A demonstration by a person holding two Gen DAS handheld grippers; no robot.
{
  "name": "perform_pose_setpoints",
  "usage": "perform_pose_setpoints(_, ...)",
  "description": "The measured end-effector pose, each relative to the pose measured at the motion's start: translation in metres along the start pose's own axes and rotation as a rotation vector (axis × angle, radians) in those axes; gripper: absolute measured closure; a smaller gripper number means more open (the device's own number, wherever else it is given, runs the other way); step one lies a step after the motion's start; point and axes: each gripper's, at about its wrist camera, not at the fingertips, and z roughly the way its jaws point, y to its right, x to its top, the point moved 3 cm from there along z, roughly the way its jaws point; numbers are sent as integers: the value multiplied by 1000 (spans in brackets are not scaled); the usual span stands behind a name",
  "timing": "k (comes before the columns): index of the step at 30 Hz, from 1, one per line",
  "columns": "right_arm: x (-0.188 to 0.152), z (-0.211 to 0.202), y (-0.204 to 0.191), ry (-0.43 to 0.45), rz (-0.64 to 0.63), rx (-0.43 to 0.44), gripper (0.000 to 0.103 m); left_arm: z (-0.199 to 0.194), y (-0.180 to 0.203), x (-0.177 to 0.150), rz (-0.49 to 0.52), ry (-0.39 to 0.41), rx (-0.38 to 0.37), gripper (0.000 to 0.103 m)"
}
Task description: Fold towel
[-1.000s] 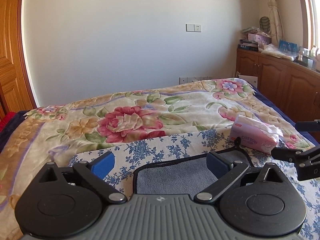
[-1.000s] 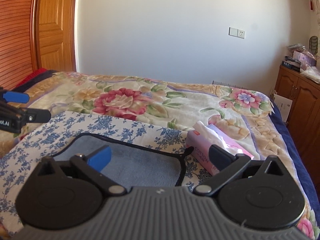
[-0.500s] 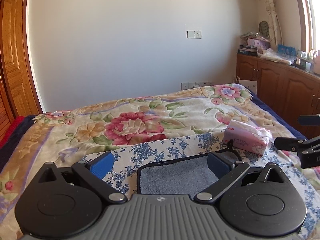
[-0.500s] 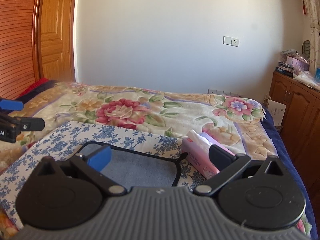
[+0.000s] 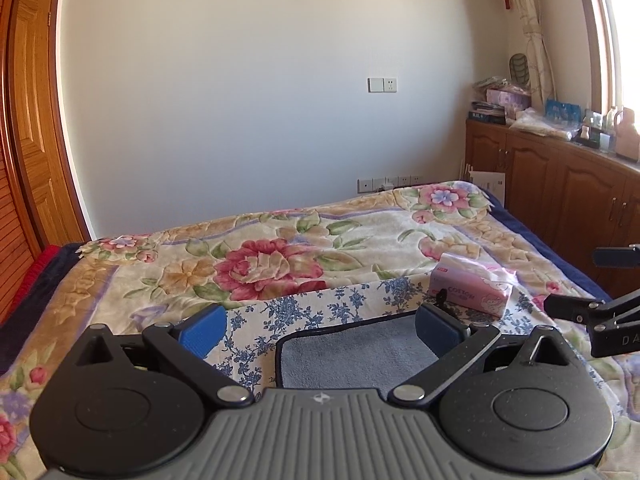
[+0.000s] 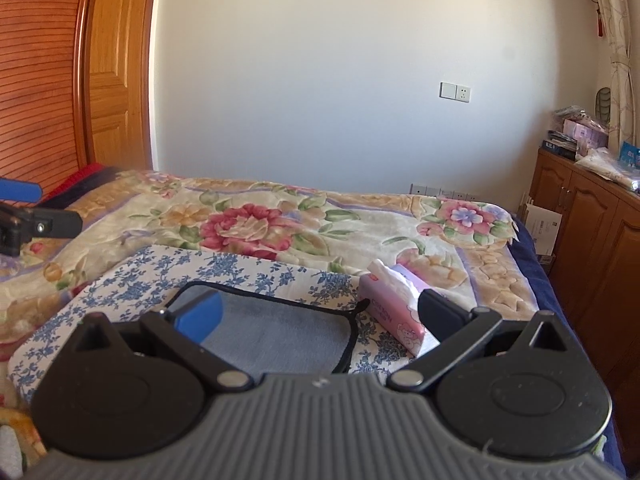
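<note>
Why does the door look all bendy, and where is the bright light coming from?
Left wrist view: the fisheye lens bows the wooden door at the frame edge; daylight glares white through the window on the right. Right wrist view: the door curves too, and the towel looks sharp, not blurry.

The towel (image 5: 356, 354) is grey-blue terry with a dark bound edge and a small loop at its far right corner. It lies flat and spread open on a blue-flowered cloth (image 5: 320, 308) on the bed (image 5: 280, 240).
</note>
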Motion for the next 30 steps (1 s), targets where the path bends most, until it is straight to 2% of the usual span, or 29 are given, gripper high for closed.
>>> perform_pose_setpoints(12,-15,-34,-11,-1,-14,-9,0,-43,5,-7,1,-3,-6,0)
perform_pose_setpoints(17,-24,-41,-15,-13,-13,-19,0,-55,10,-24,-15,-10,-25,0)
perform_pose_setpoints(30,-52,-56,-22,-32,-1,-20,0,-75,14,-63,-31,-39,-16,0)
